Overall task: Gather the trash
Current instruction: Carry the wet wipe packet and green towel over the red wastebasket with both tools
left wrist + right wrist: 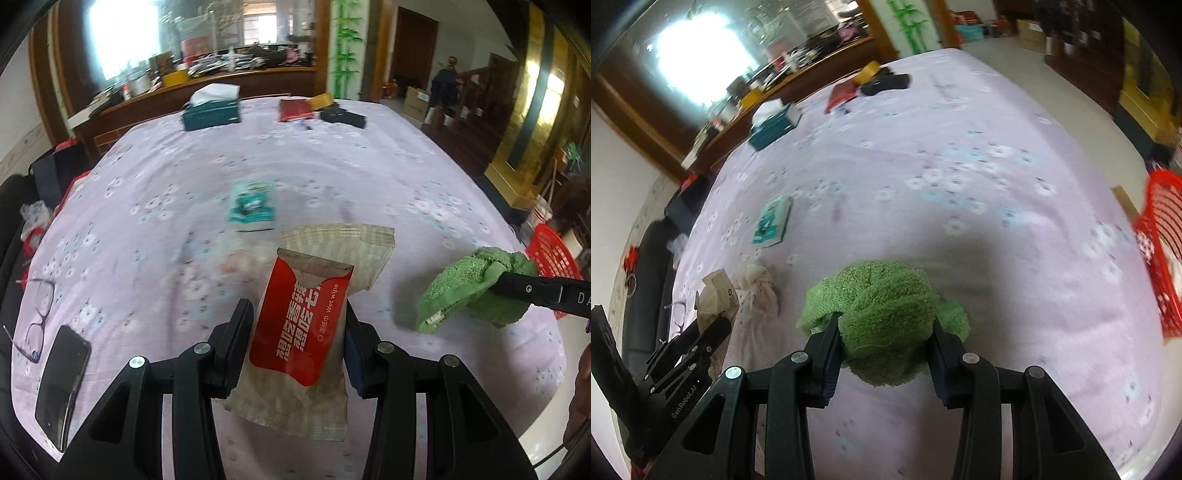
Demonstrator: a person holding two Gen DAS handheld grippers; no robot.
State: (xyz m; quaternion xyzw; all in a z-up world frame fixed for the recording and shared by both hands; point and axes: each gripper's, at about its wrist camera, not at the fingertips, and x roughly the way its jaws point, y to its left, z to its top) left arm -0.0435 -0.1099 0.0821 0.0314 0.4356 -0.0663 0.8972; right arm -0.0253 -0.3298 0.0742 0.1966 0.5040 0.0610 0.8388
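Observation:
My left gripper (pixel 297 325) is shut on a wet wipe packet (pixel 306 317) with a red label and beige striped wrap, held above the lilac flowered tablecloth (pixel 332 166). My right gripper (pixel 884 332) is shut on a bunched green cloth (pixel 882 317), also off the table. In the left wrist view the green cloth (pixel 472 284) hangs from the right gripper (pixel 498 286) at the right. The right wrist view shows the left gripper (pixel 714 321) with the packet (pixel 716 295) at the lower left. A crumpled pale tissue (pixel 755 291) lies beside it.
A red slatted basket (pixel 1161 254) stands off the table's right edge. A teal packet (pixel 253 203) lies mid-table. A phone (pixel 62 380) and glasses (pixel 37 317) lie near the left edge. A tissue box (pixel 212 110), a red pouch (pixel 295 109) and a black item (pixel 343 118) sit at the far end.

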